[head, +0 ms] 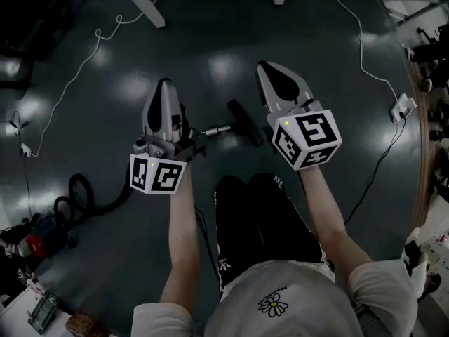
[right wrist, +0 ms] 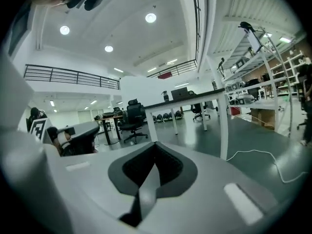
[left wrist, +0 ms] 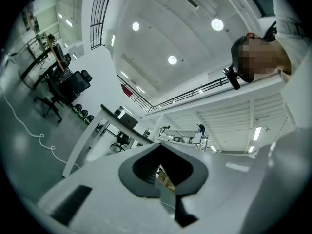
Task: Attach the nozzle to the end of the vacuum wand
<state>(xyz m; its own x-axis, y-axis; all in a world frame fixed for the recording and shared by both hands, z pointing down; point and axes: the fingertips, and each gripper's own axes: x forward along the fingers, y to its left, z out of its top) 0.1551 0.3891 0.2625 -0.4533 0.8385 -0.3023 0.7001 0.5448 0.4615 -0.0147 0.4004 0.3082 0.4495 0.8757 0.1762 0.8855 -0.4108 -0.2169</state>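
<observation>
Nozzle (head: 245, 121) lying on dark floor (head: 210, 62) at end of vacuum wand (head: 216, 129), between left gripper (head: 165, 86) and right gripper (head: 270, 72) overhead; both fully closed, holding nothing.

Black nozzle (head: 245, 122): narrow elongated bar, flat on dark floor (head: 224, 55), lying diagonally from upper left to lower right. Silver vacuum wand (head: 219, 128): thin tube, lying near level on floor, right end meeting nozzle's middle, looks joined. Left end out of sight. Small and dim, head view only.
</observation>
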